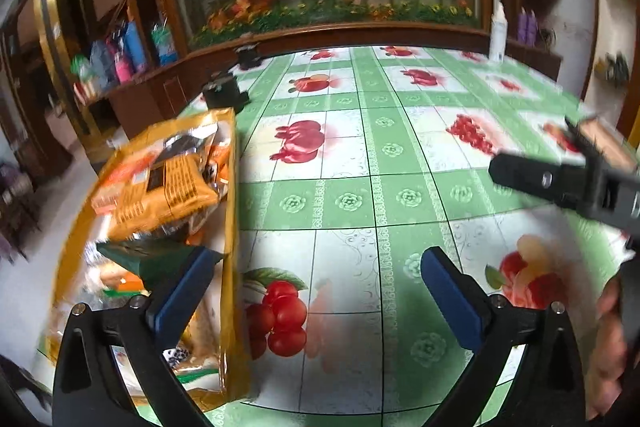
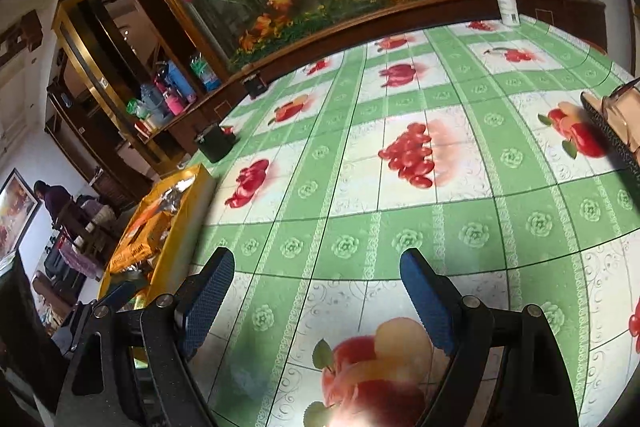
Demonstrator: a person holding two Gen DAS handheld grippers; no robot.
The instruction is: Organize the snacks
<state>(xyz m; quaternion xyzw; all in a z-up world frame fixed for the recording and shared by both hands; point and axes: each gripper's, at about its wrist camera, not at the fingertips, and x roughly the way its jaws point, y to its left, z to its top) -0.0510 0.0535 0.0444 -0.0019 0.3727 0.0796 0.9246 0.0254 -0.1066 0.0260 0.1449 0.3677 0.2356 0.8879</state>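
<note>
Left wrist view: left tongs (image 1: 320, 279) gape wide, empty, yellow snack tray (image 1: 232, 195) at 9 o'clock; right tongs (image 2: 316, 281) also open, empty above the tabletop (image 2: 400, 211).

— What's in my yellow tray (image 1: 231, 187)?

— Snack packs, piled loose. An orange packet (image 1: 168, 187) with a silver foil end lies tilted on top at the far end; a dark green pack (image 1: 160, 259) sits nearer me.

— And where's the tray?

— Along the bench's left edge, running near to far.
</note>
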